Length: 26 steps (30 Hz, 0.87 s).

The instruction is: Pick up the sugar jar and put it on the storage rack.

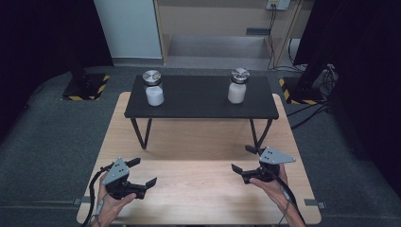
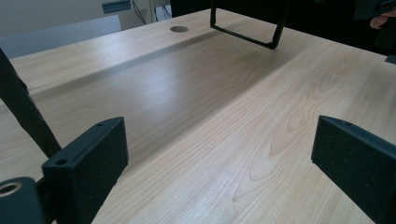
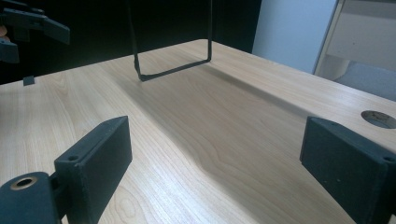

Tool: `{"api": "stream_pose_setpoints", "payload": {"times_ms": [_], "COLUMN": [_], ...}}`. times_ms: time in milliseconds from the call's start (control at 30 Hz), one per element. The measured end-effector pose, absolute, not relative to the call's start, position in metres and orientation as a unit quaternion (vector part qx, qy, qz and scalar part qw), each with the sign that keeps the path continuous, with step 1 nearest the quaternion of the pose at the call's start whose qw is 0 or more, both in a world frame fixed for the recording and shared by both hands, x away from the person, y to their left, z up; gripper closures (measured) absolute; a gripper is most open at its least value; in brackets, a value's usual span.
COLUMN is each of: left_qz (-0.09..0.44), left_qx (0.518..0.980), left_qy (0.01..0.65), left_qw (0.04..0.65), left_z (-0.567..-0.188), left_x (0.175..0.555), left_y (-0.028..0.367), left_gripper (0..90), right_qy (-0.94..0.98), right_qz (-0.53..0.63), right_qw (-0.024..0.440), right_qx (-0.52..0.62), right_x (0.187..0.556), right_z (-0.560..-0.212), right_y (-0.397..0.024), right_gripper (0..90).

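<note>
Near edge of wooden table (image 1: 198, 189): left gripper (image 1: 141, 172) and right gripper (image 1: 246, 160), both released, jaws wide, grasping nothing. Farther back, black shelf (image 1: 201, 100) bearing two white jars (image 1: 154, 88), well apart.

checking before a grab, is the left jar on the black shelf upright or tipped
Upright: the left jar stands on the black shelf with its silver lid on top and white contents below.
</note>
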<state>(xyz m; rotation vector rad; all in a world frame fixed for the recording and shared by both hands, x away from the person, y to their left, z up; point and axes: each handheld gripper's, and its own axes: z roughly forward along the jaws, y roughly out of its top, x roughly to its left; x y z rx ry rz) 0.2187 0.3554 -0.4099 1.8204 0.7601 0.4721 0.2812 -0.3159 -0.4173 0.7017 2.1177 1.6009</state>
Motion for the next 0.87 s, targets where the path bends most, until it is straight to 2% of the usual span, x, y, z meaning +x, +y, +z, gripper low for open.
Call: {"api": "stream_pose_setpoints", "payload": {"times_ms": [867], "left_qz": [0.198], "left_qx": [0.762], "left_qy": [0.317], "left_qw": [0.529], "left_z": [-0.4096], "left_x": [0.2194], "left_y": [0.3555], "left_gripper": [2.8], "right_qy": [0.752], "right_qz": [0.578], "right_qw": [0.198], "right_qx": [0.249], "right_x": [0.2785], "right_z": [-0.4185], "right_y": [-0.3161], "right_gripper": [9.6]}}
